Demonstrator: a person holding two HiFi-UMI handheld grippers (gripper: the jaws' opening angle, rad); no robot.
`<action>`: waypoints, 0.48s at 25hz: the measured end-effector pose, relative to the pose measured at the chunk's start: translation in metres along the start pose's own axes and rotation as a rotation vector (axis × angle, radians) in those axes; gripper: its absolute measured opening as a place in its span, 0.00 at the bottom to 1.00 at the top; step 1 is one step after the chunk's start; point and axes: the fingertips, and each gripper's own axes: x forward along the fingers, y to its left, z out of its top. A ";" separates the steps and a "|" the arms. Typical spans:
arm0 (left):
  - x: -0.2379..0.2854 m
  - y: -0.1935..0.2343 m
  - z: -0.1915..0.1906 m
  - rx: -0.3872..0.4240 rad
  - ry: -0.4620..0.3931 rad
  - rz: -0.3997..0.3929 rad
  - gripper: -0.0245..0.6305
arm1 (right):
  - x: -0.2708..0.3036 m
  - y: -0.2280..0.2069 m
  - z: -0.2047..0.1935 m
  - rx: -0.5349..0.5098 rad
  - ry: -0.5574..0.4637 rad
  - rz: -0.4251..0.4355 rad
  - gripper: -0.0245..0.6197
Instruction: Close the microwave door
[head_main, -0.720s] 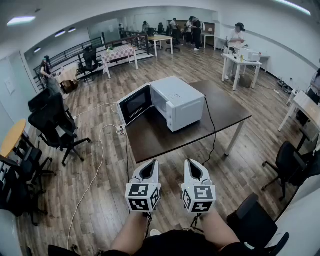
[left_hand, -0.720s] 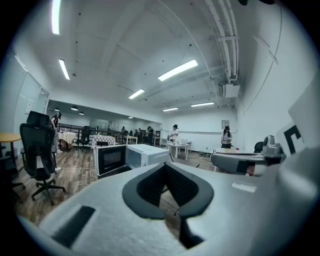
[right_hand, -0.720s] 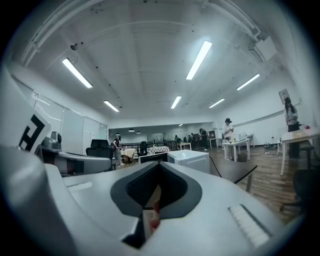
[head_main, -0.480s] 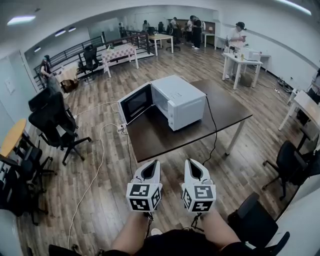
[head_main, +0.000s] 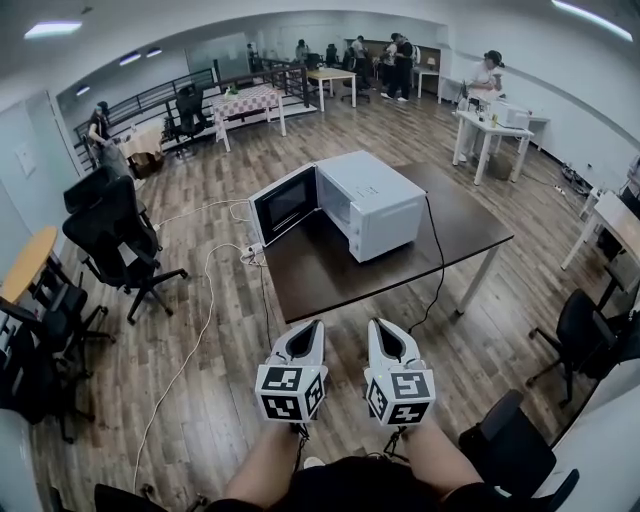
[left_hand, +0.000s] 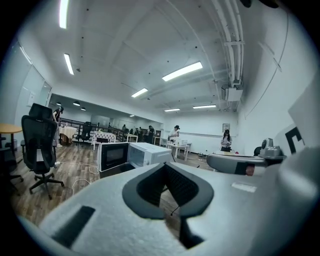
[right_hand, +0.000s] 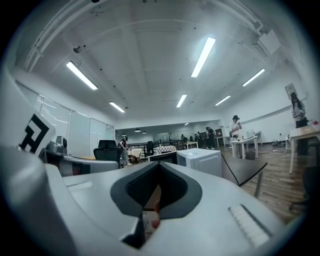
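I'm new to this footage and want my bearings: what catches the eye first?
A white microwave stands on a dark table mid-room, its door swung open to the left. Nearest the camera, the left gripper and right gripper are held side by side, both shut and empty.

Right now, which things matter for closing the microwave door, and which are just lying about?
Job: microwave; its open door; left gripper; right gripper, both shut.
Lying about: black office chair; floor cable; white table behind.
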 end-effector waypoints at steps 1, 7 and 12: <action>-0.001 0.005 0.000 -0.002 0.000 0.001 0.05 | 0.003 0.005 0.000 -0.004 0.001 0.005 0.05; -0.013 0.042 0.000 -0.006 -0.003 0.004 0.05 | 0.023 0.041 -0.004 -0.027 0.008 0.013 0.05; -0.027 0.081 -0.001 -0.010 -0.008 0.002 0.05 | 0.040 0.074 -0.008 -0.014 -0.004 0.018 0.05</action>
